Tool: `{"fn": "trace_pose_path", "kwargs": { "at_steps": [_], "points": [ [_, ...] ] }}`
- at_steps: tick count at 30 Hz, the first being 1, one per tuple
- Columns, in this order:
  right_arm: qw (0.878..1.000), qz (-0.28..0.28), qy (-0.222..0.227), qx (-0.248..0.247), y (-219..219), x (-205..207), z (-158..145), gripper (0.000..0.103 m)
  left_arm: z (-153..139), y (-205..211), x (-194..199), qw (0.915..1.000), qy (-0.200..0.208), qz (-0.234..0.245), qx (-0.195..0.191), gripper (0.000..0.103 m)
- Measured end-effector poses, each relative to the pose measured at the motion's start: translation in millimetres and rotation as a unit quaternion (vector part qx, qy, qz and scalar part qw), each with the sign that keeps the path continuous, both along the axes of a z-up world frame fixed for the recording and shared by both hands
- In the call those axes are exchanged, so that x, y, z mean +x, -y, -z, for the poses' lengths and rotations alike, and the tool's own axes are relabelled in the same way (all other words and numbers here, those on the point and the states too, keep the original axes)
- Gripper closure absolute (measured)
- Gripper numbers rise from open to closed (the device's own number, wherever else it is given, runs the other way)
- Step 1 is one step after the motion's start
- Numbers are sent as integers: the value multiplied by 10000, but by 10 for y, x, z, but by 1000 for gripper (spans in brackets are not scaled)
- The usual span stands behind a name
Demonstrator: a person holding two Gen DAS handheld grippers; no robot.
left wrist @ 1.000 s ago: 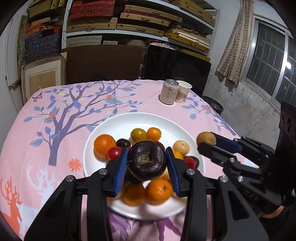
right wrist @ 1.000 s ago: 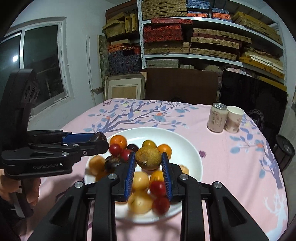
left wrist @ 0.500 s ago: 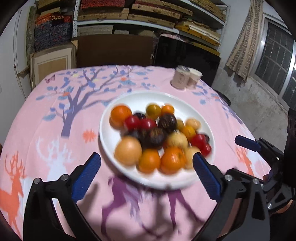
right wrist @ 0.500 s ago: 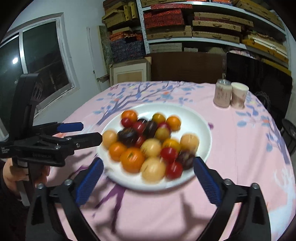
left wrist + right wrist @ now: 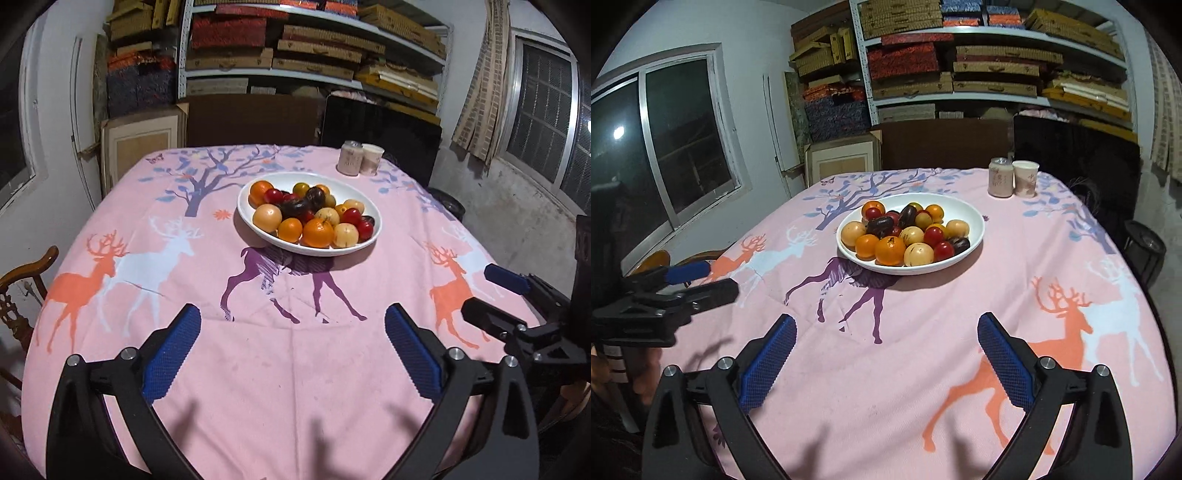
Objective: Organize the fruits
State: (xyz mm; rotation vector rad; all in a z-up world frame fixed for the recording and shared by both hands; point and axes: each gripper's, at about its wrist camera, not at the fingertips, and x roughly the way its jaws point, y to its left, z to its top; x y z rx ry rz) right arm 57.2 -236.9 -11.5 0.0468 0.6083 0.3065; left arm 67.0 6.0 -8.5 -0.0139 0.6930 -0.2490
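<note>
A white plate [image 5: 258, 227] [image 5: 975, 229] sits mid-table, piled with several fruits: oranges [image 5: 318, 232] [image 5: 889, 251], red tomatoes [image 5: 351, 216], pale yellow fruits [image 5: 918, 254] and dark purple fruits [image 5: 298, 207] [image 5: 880, 226]. My left gripper [image 5: 293, 320] hangs open over the near pink cloth, well short of the plate, nothing between its blue pads. My right gripper [image 5: 886, 328] is likewise open and empty, back from the plate. Each gripper shows at the edge of the other's view: the right gripper [image 5: 484, 295], the left gripper [image 5: 705, 280].
A can [image 5: 349, 158] [image 5: 1000, 176] and a paper cup [image 5: 371, 159] [image 5: 1025, 178] stand at the table's far right. A wooden chair [image 5: 22, 280] is at the left edge. Shelves of boxes [image 5: 960, 66] fill the back wall. A hand [image 5: 642, 373] holds the left gripper's handle.
Both grippers let go of their fruits, a dark purple one and a brownish one, onto the plate, opened wide and pulled back toward the near table edge.
</note>
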Motion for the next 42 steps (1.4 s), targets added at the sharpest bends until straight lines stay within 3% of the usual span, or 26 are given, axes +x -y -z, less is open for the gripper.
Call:
{"fn": "trace_pose_path", "kwargs": {
  "at_steps": [4,12,20,28,34,42],
  "points": [
    [9999,-49,151,-67,-24,-237,-70,4,-137,-79,-219,9998,68,-173,-63,5],
    [9972,301,469,-503,14,-539,-153,4,-291,-112,-561,9897,579,-1089,723,5],
    [9968,451,447,-484,67,-610,-176,4,-377,-79,-676,9877,726,-1112,822,5],
    [9973,511,346,-398,106,-606,-132,4,-347,80,-715,9884,877,-837,913,5],
    [9976,509,273,-393,115,-595,-88,4,-291,173,-703,9917,690,-568,924,5],
    [9969,592,283,-425,143,-595,-92,4,-252,174,-674,9903,653,-686,1013,5]
  ]
}}
